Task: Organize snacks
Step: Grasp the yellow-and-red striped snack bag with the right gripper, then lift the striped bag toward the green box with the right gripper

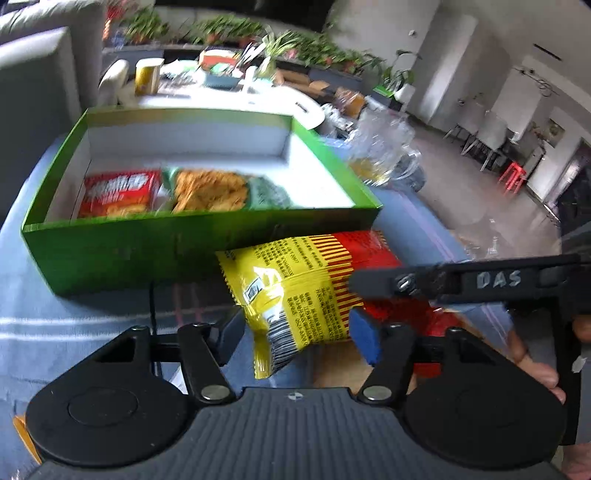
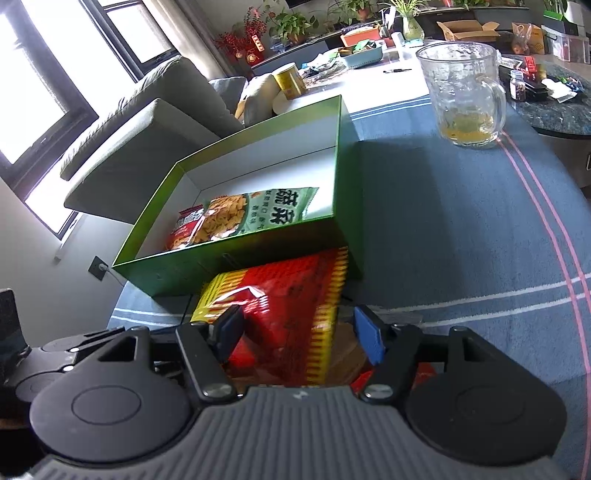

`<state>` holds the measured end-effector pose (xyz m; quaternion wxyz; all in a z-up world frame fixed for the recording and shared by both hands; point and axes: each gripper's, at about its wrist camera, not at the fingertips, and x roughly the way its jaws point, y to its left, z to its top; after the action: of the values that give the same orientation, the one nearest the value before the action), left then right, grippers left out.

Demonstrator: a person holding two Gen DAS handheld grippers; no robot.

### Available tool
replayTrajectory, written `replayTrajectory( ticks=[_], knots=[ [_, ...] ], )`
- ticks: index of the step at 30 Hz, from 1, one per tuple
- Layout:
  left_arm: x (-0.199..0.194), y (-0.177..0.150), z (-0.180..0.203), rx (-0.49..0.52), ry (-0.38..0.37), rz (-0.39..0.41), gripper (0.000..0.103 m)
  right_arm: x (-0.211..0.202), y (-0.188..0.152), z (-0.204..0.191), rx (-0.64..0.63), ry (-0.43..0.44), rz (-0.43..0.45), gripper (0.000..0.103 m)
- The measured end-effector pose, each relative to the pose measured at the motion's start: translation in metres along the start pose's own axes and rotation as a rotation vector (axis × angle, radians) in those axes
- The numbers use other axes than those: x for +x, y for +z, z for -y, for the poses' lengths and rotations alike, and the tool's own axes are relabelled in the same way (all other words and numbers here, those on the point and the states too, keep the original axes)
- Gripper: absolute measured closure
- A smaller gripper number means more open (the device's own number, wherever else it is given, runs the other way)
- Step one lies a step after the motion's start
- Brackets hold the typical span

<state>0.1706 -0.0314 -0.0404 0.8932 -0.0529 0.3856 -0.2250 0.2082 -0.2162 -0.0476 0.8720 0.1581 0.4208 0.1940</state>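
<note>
A glass mug holding a little yellow liquid is seen at the upper right of the right wrist view, on a blue striped tablecloth. A grey sofa is shown at upper left, a gold can and potted plants along the top.

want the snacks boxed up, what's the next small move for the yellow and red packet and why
Probably lift the yellow and red snack packet over the near wall of the green cardboard box: it sits outside between the left tool fingers, while two packets already lie inside.
</note>
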Motion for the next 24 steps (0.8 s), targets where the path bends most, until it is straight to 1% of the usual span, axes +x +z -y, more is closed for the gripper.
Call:
replayTrajectory(
  ticks=[2, 4, 6, 7, 8, 9, 11, 13, 14, 15, 17, 19, 24],
  knots=[
    [-0.004, 0.001, 0.005, 0.035, 0.002, 0.009, 0.05, -0.002, -0.001, -0.004, -0.003, 0.013, -0.005, 0.037],
    [-0.007, 0.0, 0.009, 0.05, -0.035, 0.013, 0.051, -0.003, -0.002, -0.005, 0.002, 0.027, -0.004, 0.037],
    [-0.013, -0.001, 0.017, 0.072, -0.061, 0.026, 0.051, -0.004, -0.002, -0.004, 0.031, 0.085, -0.021, 0.039],
    [-0.014, -0.001, 0.02, 0.09, -0.061, 0.034, 0.051, -0.004, -0.002, -0.005, 0.045, 0.112, -0.028, 0.039],
    [-0.016, -0.002, 0.024, 0.115, -0.053, 0.043, 0.051, -0.005, -0.002, -0.007, 0.044, 0.119, -0.028, 0.039],
    [-0.017, -0.002, 0.026, 0.132, -0.039, 0.05, 0.051, -0.007, -0.002, -0.01, 0.027, 0.103, -0.018, 0.039],
    [-0.018, -0.001, 0.026, 0.141, -0.006, 0.057, 0.048, -0.01, -0.002, -0.016, -0.015, 0.025, 0.014, 0.039],
    [-0.018, -0.001, 0.018, 0.114, 0.016, 0.06, 0.041, -0.011, -0.002, -0.014, -0.022, -0.037, 0.029, 0.039],
    [-0.018, -0.001, 0.011, 0.087, 0.03, 0.063, 0.036, -0.011, -0.002, -0.011, -0.012, -0.04, 0.027, 0.039],
    [-0.017, -0.001, 0.005, 0.067, 0.041, 0.062, 0.035, -0.011, -0.002, -0.007, 0.005, -0.033, 0.021, 0.039],
    [-0.016, 0.0, -0.007, 0.021, 0.071, 0.055, 0.035, -0.012, -0.004, 0.0, 0.032, -0.022, 0.017, 0.039],
    [-0.015, 0.001, -0.016, -0.008, 0.095, 0.056, 0.035, -0.013, -0.004, 0.001, 0.031, -0.026, 0.025, 0.039],
    [-0.01, 0.0, -0.026, -0.029, 0.12, 0.045, 0.035, -0.011, -0.003, -0.001, 0.034, -0.012, 0.023, 0.039]
  ],
)
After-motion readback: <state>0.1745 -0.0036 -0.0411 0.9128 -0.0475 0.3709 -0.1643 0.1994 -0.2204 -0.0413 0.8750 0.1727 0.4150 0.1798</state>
